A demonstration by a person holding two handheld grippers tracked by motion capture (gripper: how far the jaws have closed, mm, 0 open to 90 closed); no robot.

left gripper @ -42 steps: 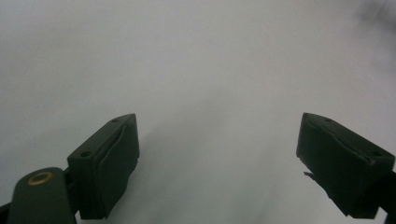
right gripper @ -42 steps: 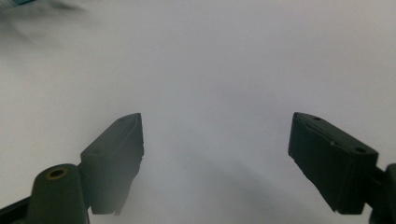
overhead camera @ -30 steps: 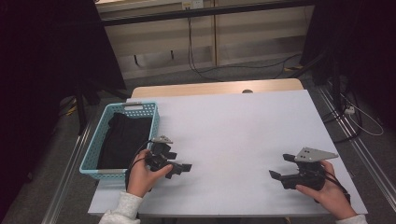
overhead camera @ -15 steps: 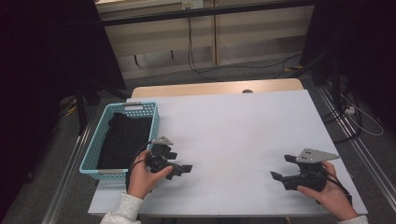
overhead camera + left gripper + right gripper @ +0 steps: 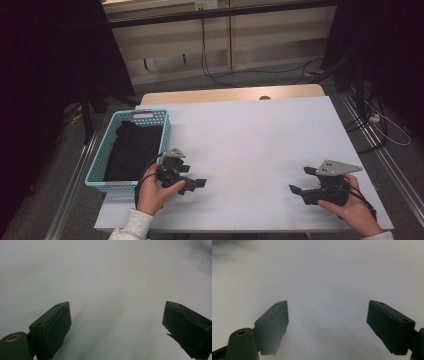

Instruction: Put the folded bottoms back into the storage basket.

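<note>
A light blue plastic basket (image 5: 95,166) stands at the table's left edge with a folded black cloth (image 5: 132,150) inside it. My left gripper (image 5: 196,183) rests low over the white table, just right of the basket's near corner, jaws pointing right. In the left gripper view that left gripper (image 5: 116,326) is open, with bare white surface between its jaws. My right gripper (image 5: 298,181) sits near the table's front right, jaws pointing left. In its own view the right gripper (image 5: 327,325) is open too, holding nothing.
The white table (image 5: 250,140) stretches between the two grippers. A wooden strip (image 5: 225,93) borders its far edge. Cables (image 5: 385,120) and metal rails lie on the floor to the right; dark curtains hang on both sides.
The right gripper has slid slightly toward the near right edge of the table. The left gripper has barely shifted.
</note>
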